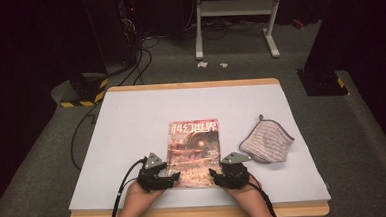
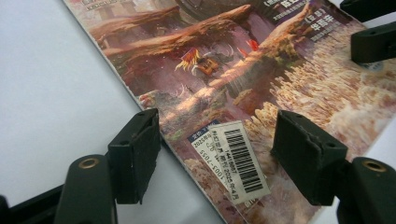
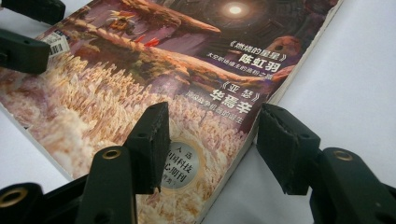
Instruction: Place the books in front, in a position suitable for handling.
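A magazine (image 1: 194, 151) with a reddish fantasy cover lies flat near the front middle of the white table top (image 1: 131, 116). My left gripper (image 1: 170, 180) is at its near left corner. In the left gripper view, the open jaws (image 2: 217, 130) straddle the magazine's (image 2: 224, 70) left edge, over a barcode sticker (image 2: 238, 161). My right gripper (image 1: 215, 176) is at the near right corner. In the right gripper view, its open jaws (image 3: 213, 119) straddle the magazine's (image 3: 163, 70) right edge. Neither pair of pads presses on the cover.
A grey striped cloth (image 1: 267, 142) lies on the table just right of the magazine. The table's wooden front edge (image 1: 196, 214) runs under the person's hands. Cables (image 1: 80, 139) trail on the floor at the left, and a white stand (image 1: 236, 16) is behind the table.
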`<state>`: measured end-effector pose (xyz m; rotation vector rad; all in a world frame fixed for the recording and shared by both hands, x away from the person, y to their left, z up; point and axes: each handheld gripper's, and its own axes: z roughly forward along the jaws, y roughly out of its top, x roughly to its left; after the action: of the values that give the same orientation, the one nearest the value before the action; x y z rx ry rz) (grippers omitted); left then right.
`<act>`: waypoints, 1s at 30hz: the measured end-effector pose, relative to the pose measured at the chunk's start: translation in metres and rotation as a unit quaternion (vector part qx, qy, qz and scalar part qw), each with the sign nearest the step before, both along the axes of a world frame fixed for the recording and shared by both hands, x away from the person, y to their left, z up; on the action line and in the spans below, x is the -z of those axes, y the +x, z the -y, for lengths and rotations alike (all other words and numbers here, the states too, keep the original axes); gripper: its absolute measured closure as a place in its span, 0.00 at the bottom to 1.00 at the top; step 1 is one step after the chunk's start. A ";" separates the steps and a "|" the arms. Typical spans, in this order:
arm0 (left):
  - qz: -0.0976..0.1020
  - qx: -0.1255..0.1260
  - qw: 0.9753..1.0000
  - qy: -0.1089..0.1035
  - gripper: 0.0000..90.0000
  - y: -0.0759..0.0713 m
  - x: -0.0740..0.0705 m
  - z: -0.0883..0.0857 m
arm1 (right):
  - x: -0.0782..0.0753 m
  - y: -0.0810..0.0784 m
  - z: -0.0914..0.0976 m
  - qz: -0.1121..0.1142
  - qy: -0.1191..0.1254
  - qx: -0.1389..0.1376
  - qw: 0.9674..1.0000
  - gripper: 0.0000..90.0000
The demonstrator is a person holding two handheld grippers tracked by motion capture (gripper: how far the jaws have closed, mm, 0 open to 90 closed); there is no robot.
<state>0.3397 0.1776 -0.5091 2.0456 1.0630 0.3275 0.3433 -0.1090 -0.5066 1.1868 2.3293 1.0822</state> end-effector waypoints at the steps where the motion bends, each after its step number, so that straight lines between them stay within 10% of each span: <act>1: 0.000 0.000 1.000 0.001 0.36 0.000 0.000 0.000 | 0.000 0.000 0.000 0.000 0.000 -0.001 1.000 0.49; 17: -0.008 0.001 1.000 -0.004 0.39 -0.001 -0.002 0.002 | -0.001 0.005 0.006 -0.011 0.004 -0.004 1.000 0.49; 30: 0.037 -0.007 0.999 0.006 0.36 0.002 -0.004 -0.011 | -0.005 0.007 0.011 0.011 0.004 0.006 1.000 0.48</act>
<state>0.3419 0.1884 -0.5051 2.0223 1.0332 0.4144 0.3506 -0.1196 -0.5014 1.1836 2.3012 1.0965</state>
